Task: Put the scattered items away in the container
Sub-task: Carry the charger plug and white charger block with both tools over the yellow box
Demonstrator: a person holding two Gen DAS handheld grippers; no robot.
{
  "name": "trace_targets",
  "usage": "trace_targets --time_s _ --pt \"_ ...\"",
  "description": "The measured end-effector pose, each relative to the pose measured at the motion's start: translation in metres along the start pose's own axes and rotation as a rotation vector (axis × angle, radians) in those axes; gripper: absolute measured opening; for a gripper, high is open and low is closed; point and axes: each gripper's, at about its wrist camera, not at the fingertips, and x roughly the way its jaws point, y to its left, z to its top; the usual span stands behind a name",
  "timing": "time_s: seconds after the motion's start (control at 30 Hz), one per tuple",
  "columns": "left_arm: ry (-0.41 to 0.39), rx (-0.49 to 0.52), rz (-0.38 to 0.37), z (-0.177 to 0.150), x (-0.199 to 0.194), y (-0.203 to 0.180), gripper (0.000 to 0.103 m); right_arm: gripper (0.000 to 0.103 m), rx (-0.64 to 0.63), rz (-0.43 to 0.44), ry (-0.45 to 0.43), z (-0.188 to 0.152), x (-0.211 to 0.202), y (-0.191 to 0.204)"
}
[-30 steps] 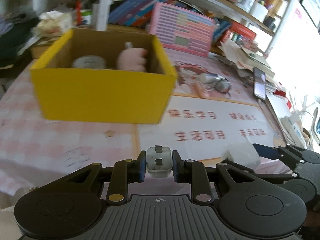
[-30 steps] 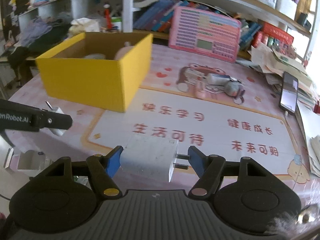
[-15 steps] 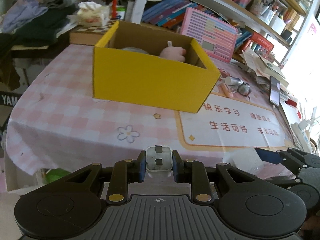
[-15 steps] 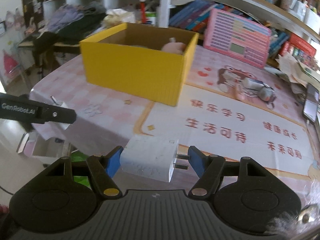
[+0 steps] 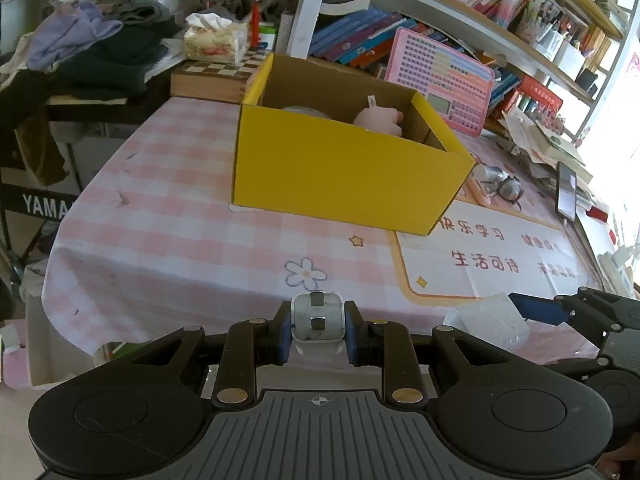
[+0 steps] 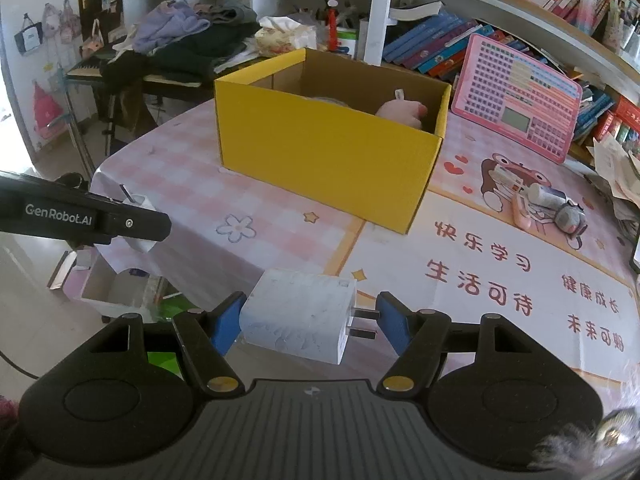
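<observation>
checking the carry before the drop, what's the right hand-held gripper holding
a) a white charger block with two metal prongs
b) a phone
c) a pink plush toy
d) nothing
a: in the right wrist view the right hand-held gripper has its blue pads closed on the white charger block, one pad on its body and the other at its two prongs, short of the yellow box.

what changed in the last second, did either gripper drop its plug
Neither dropped anything. Both grippers pulled back from the yellow box, which now looks smaller and farther, with the table's near edge in view. The left gripper stays shut on the small white plug, the right gripper on the white charger. Box contents unchanged.
</observation>
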Motion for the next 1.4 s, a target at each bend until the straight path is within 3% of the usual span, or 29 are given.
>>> trace_targets --time_s 0.5,0.7,1.07,1.4 --pt "-0.074 -0.025 -0.006 0.021 0.003 0.014 0.024 0.069 -0.071 0.004 -0.057 0.034 0.011 0.007" --pt "-0.127 0.002 -0.01 0.036 0.005 0.007 0.024 0.069 -0.046 0.008 -0.138 0.05 0.007 -0.007" --pt "-0.232 0.061 0.013 0.092 0.017 -0.008 0.024 0.069 -0.067 0.064 -0.267 0.108 0.019 -0.036" --pt "-0.245 0.068 0.032 0.147 0.054 -0.014 0.024 0.069 -0.044 0.039 -0.232 0.156 0.069 -0.075"
